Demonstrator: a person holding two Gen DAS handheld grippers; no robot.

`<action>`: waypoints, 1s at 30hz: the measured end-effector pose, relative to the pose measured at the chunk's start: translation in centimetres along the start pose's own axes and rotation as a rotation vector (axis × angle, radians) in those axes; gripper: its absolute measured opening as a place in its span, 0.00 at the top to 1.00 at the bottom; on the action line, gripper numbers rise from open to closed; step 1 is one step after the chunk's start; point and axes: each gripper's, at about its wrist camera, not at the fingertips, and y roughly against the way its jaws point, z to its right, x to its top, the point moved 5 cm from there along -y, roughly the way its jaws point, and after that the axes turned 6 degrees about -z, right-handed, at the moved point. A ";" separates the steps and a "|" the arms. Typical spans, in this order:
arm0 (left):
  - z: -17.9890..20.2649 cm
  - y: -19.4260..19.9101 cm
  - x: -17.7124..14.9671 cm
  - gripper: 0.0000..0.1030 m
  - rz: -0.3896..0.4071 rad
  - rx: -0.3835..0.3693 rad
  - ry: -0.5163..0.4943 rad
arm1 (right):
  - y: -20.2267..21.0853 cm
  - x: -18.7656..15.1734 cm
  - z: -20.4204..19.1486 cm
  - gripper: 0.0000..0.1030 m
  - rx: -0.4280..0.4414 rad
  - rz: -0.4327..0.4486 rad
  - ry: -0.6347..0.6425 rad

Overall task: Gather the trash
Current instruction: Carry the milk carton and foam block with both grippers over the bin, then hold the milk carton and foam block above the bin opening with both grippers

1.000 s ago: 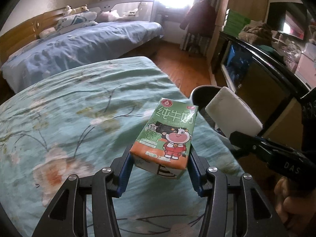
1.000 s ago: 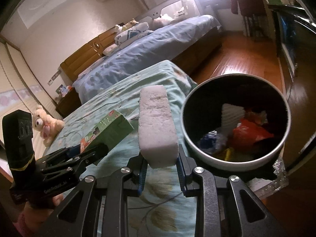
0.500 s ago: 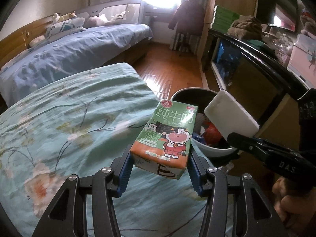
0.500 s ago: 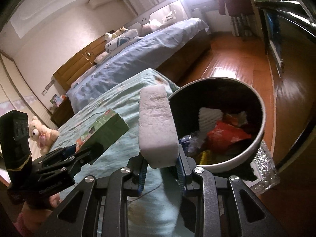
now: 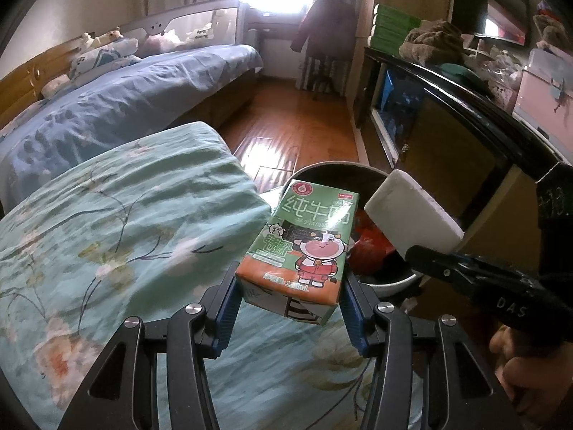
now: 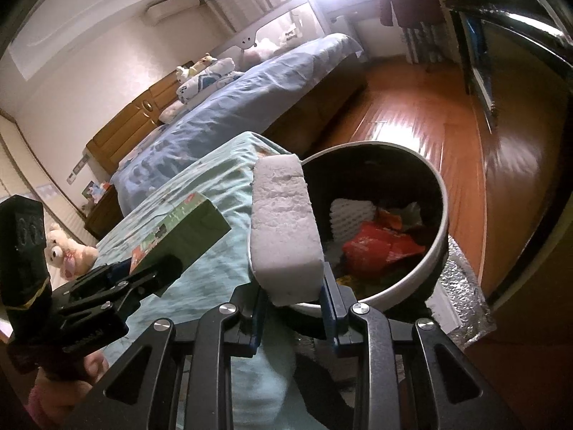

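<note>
**Both grippers loaded at the rim of the trash bin**

The left gripper [image 5: 290,308] is clamped on a green and orange milk carton [image 5: 304,247], its blue pads pressing the carton's two sides near the base. The carton tilts away from the camera, printed face up, with a cartoon cow on it. It hangs above the corner of the bed with the teal floral cover [image 5: 125,236], and its far end overlaps the near rim of the trash bin [image 5: 394,283].

The right gripper [image 6: 292,304] grips a white foam block [image 6: 283,229] by its lower end, the block standing up between the fingers. In the right wrist view the block sits at the bin's left rim, where the bed corner meets it. In the left wrist view the same block shows to the right of the carton, over the bin's opening, and part of the person's hand [image 5: 530,376] shows under the right gripper's handle.

The bin is round, with a pale rim [image 6: 442,229] and a dark inside, and stands on the wooden floor [image 6: 412,118] just beside the bed corner. Inside lie a red wrapper [image 6: 379,247], a piece of white foam netting [image 6: 349,211] and other scraps. A silver foil sheet [image 6: 462,304] lies on the floor touching the bin's right side.

Farther off, a second bed with a blue cover [image 5: 107,107] holds pillows and plush toys at its wooden headboard. A dark coat [image 5: 326,25] hangs near the bright window.
</note>
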 end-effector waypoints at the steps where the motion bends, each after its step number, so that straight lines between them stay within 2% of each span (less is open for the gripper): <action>1: 0.1 0.0 0.1 0.52 0.000 0.000 -0.002 | 0.0 0.0 0.2 0.74 -0.002 0.000 -0.002; 30: 2.3 -2.6 2.1 0.52 -0.016 -0.004 -0.027 | -0.2 1.7 3.2 0.74 -0.068 -0.007 -0.033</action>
